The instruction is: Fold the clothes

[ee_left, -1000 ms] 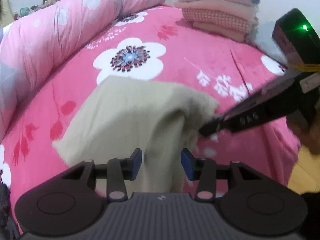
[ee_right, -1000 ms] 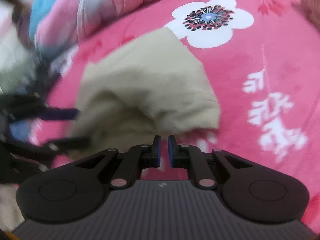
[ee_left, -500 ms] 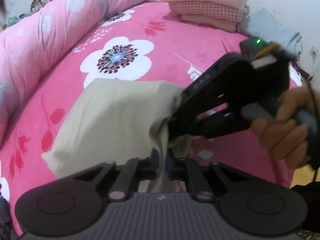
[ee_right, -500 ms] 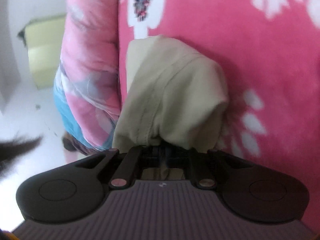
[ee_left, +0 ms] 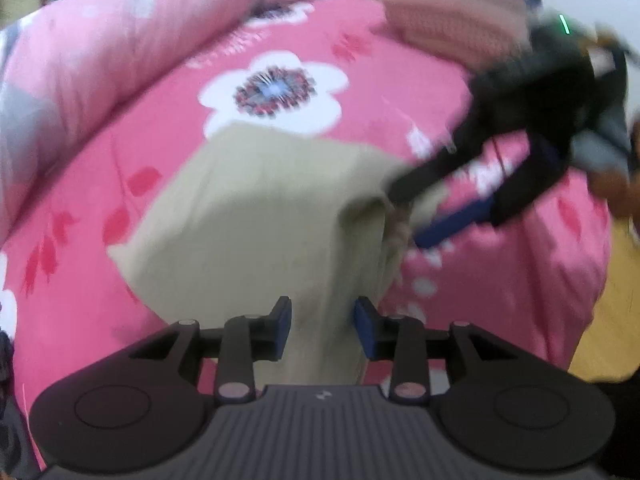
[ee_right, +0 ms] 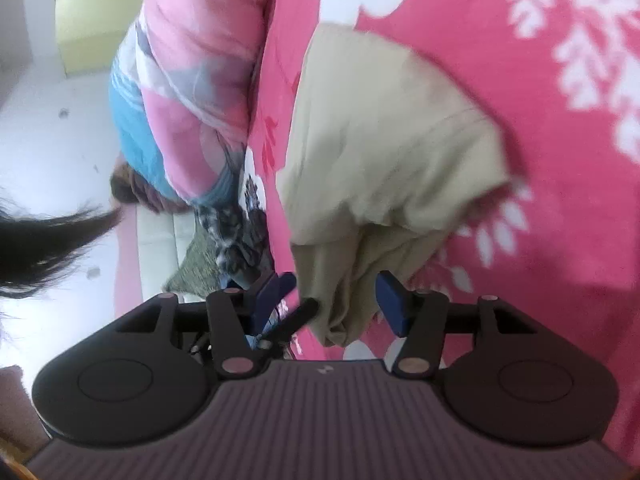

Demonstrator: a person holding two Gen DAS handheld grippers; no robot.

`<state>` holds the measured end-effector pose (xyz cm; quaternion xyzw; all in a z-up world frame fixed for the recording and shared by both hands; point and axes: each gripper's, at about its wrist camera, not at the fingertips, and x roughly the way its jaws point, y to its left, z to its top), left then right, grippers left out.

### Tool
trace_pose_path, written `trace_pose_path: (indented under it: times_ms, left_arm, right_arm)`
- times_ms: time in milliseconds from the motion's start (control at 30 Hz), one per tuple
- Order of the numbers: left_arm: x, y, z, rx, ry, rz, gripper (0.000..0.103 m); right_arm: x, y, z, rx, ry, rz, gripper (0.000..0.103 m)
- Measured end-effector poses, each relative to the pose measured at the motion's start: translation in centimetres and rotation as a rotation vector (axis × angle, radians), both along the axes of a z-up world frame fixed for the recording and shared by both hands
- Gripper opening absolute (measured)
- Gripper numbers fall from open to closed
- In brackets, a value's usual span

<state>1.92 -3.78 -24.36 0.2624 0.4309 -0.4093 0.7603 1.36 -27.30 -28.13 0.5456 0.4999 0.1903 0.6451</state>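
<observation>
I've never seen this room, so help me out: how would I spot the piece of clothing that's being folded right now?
Look at the bed's bright pink floral bedspread. Just below its big white flower, near the bed's front edge, lies the beige garment, partly folded. It is the only plain, unpatterned cloth there, unlike the stack of folded pink clothes at the far end.

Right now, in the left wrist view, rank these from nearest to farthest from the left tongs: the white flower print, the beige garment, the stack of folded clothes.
1. Beige garment: between the opening left tongs, pads not pressing it.
2. White flower print: on the pink bedspread, just beyond the garment.
3. Stack of folded clothes: far end, upper right, blurred.
</observation>
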Motion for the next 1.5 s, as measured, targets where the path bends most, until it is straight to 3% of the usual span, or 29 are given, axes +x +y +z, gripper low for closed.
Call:
trace_pose_path:
  times_ms: [100, 200, 267, 400, 500, 533, 667, 767, 900, 1000, 1133, 1267, 1367, 1500]
  left_arm:
    - [-0.5, -0.2, -0.7, 0.023, -0.033, -0.042, 0.036]
    - [-1.2, -0.4, -0.9, 0.044, -0.087, -0.08, 0.029]
    - [-1.9, -0.5, -1.1, 0.06, -0.128, -0.104, 0.025]
    - [-3.2, -0.7, -1.5, 0.091, -0.207, -0.154, 0.024]
    - [-3.6, -0.9, -1.7, 0.101, -0.232, -0.163, 0.024]
    - [-3.7, -0.9, -1.7, 0.101, -0.234, -0.16, 0.023]
    - [-3.9, -0.9, -1.8, 0.104, -0.245, -0.149, 0.023]
    - [-4.3, -1.0, -2.0, 0.113, -0.261, -0.152, 0.023]
    - [-4.9, -1.3, -2.3, 0.133, -0.294, -0.169, 0.022]
    - [-5.9, -1.4, -2.8, 0.161, -0.36, -0.22, 0.019]
    - [-7.3, -1.4, -3.9, 0.202, -0.435, -0.306, 0.018]
    - [-7.5, -1.6, -4.6, 0.221, -0.449, -0.329, 0.018]
    - [-7.2, -1.7, -4.3, 0.217, -0.429, -0.296, 0.019]
    - [-7.3, -1.8, -4.2, 0.223, -0.432, -0.28, 0.019]
  right_arm:
    - [1.0, 0.5, 0.4, -0.047, -0.015, 0.014, 0.054]
    - [1.7, 0.4, 0.5, -0.08, 0.007, 0.025, 0.048]
    - [1.7, -0.2, 2.8, -0.169, -0.099, 0.076, 0.042]
    - [2.4, 1.2, 8.6, -0.568, -0.366, 0.266, 0.039]
    - [2.7, 5.9, 10.9, -0.825, -0.645, 0.593, 0.04]
    - [2.1, 8.0, 11.0, -0.905, -0.758, 0.751, 0.041]
    - [-0.9, 11.0, 8.5, -1.194, -0.962, 1.054, 0.042]
    - [-1.3, 10.5, 6.8, -1.316, -0.975, 1.089, 0.041]
    - [-2.0, 10.2, 4.9, -1.379, -1.059, 1.18, 0.038]
    - [-2.5, 9.7, 5.0, -1.388, -1.094, 1.195, 0.018]
    - [-3.6, 9.0, 4.9, -1.438, -1.143, 1.164, 0.015]
    - [-4.4, 7.8, 2.6, -1.482, -1.151, 1.256, 0.016]
    - [-3.5, 6.6, 5.1, -1.391, -1.074, 1.215, 0.016]
    - [-0.7, 4.5, 10.1, -1.114, -0.905, 1.081, 0.016]
